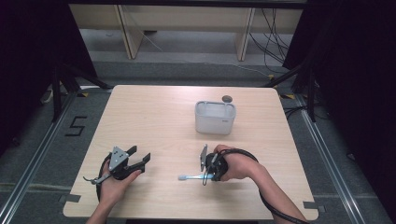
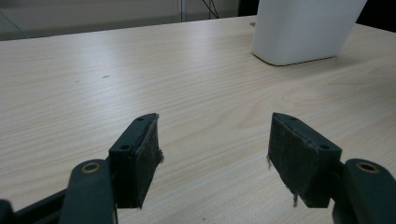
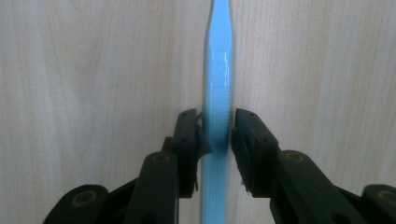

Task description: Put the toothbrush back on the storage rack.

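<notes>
A light blue toothbrush lies flat on the wooden table near the front edge. My right gripper points down at it. In the right gripper view the two pads sit against either side of the toothbrush handle, so the right gripper is shut on it. My left gripper rests at the front left, held in a hand. The left gripper stands open with only bare table between its jaws.
A white box-shaped container stands behind the middle of the table, and the white container rises at the top right of the left gripper view. A small dark round object lies just behind it. Cables trail on the floor beyond.
</notes>
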A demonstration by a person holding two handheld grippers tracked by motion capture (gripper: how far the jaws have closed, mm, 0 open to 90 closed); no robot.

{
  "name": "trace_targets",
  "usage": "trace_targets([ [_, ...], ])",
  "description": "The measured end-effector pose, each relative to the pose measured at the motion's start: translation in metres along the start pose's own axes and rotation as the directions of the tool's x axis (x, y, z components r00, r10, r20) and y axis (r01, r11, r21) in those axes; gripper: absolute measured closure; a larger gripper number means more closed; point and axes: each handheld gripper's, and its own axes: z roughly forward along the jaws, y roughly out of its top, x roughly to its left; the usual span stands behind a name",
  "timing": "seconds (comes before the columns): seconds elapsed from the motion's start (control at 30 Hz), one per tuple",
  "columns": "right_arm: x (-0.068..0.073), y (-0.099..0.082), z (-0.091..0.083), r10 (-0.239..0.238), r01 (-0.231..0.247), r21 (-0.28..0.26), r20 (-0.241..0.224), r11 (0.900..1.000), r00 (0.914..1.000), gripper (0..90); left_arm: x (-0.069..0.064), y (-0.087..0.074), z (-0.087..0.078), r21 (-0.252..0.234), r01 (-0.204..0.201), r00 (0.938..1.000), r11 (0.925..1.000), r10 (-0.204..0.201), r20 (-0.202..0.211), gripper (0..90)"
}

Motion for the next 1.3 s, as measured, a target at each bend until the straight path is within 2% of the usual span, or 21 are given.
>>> trace_targets([
  [0.07,-0.002,0.001,0.001,-0.027,0.027,-0.001,-0.005,0.9996,0.9996,71.6,0.0,0.0,0.0,0.001,0.0,1.0,1.0,0.0,0.0,33.1],
  [0.2,-0.001,0.002,0.001,-0.007,0.007,0.007,-0.01,0.9999,0.9999,72.1,0.0,0.0,0.001,-0.007,0.002,1.0,1.0,-0.002,0.005,33.1],
  [0.23,-0.002,0.004,0.002,-0.026,0.026,0.013,-0.012,0.9996,0.9996,73.1,0.0,0.0,0.0,0.004,0.0,1.0,1.0,0.0,-0.001,33.1],
  [0.33,-0.002,0.007,0.002,-0.021,0.022,0.032,-0.021,0.9993,0.9996,74.1,-0.001,0.0,0.0,0.004,0.001,1.0,1.0,-0.001,0.001,33.1],
  [0.4,-0.004,0.012,0.002,-0.031,0.033,0.057,-0.043,0.9978,0.9986,76.0,-0.001,0.0,0.0,0.003,0.002,1.0,1.0,-0.002,0.001,33.1],
  [0.43,-0.005,0.012,0.004,-0.057,0.059,0.05,-0.039,0.997,0.9976,76.4,0.0,0.0,0.001,-0.007,0.006,0.9999,1.0,-0.006,0.008,33.1],
  [0.5,-0.005,0.015,0.004,-0.05,0.053,0.059,-0.044,0.9969,0.9978,77.0,0.0,0.0,0.0,0.003,0.005,1.0,1.0,-0.005,0.003,33.1],
  [0.6,-0.007,0.018,0.004,-0.077,0.08,0.084,-0.043,0.9932,0.9961,78.6,-0.001,0.0,0.0,0.002,0.007,1.0,1.0,-0.007,0.004,33.1],
  [0.67,-0.005,0.018,0.005,-0.053,0.056,0.073,-0.05,0.9957,0.9974,79.0,-0.001,0.0,0.001,-0.006,0.007,0.9999,1.0,-0.007,0.009,33.0],
  [0.73,-0.006,0.017,0.006,-0.07,0.073,0.06,-0.05,0.9955,0.9963,79.1,-0.001,0.0,0.001,-0.006,0.006,0.9999,1.0,-0.006,0.009,33.1],
  [0.8,-0.006,0.017,0.004,-0.062,0.066,0.077,-0.052,0.9948,0.9967,79.2,-0.001,0.0,0.001,-0.006,0.007,0.9999,1.0,-0.007,0.009,33.0],
  [0.87,-0.003,0.015,0.002,-0.02,0.022,0.05,-0.042,0.9985,0.9989,79.2,-0.001,0.0,0.001,-0.002,0.006,1.0,1.0,-0.006,0.007,33.0],
  [0.9,-0.004,0.012,0.003,-0.03,0.03,0.017,-0.037,0.9994,0.9989,79.2,-0.001,0.0,0.001,-0.006,0.007,0.9999,1.0,-0.007,0.008,33.1],
  [0.93,-0.002,0.012,0.0,0.003,-0.002,0.028,-0.036,0.9996,0.9993,79.3,-0.001,0.0,0.001,-0.006,0.007,0.9999,1.0,-0.007,0.008,33.1],
  [0.97,-0.002,0.012,0.0,0.003,-0.002,0.028,-0.036,0.9996,0.9993,79.3,-0.001,0.0,0.001,-0.006,0.008,0.9999,1.0,-0.007,0.008,33.1],
  [1.0,-0.002,0.009,-0.004,0.002,-0.002,-0.016,-0.017,0.9999,0.9999,79.4,-0.001,0.0,0.0,0.004,0.006,1.0,1.0,-0.006,0.003,33.1],
  [1.03,-0.002,0.009,-0.004,0.002,-0.002,-0.016,-0.017,0.9999,0.9999,79.4,-0.001,0.0,0.0,0.004,0.006,1.0,1.0,-0.006,0.003,33.1],
  [1.13,0.001,0.003,-0.012,0.042,-0.04,-0.07,0.019,0.9967,0.999,79.3,-0.001,0.0,0.0,0.005,0.004,1.0,1.0,-0.004,0.001,33.1],
  [1.17,0.001,0.002,-0.013,0.039,-0.036,-0.088,0.027,0.9954,0.9989,79.3,-0.001,0.0,0.0,0.005,0.005,1.0,1.0,-0.005,0.0,33.1],
  [1.2,0.003,0.0,-0.015,0.075,-0.071,-0.094,0.036,0.993,0.9965,79.3,-0.001,0.0,0.0,0.004,0.003,1.0,1.0,-0.003,0.0,33.1],
  [1.3,0.004,-0.005,-0.019,0.117,-0.107,-0.156,0.053,0.9819,0.9917,79.3,-0.001,0.0,0.0,0.002,0.005,1.0,1.0,-0.005,0.001,33.1],
])
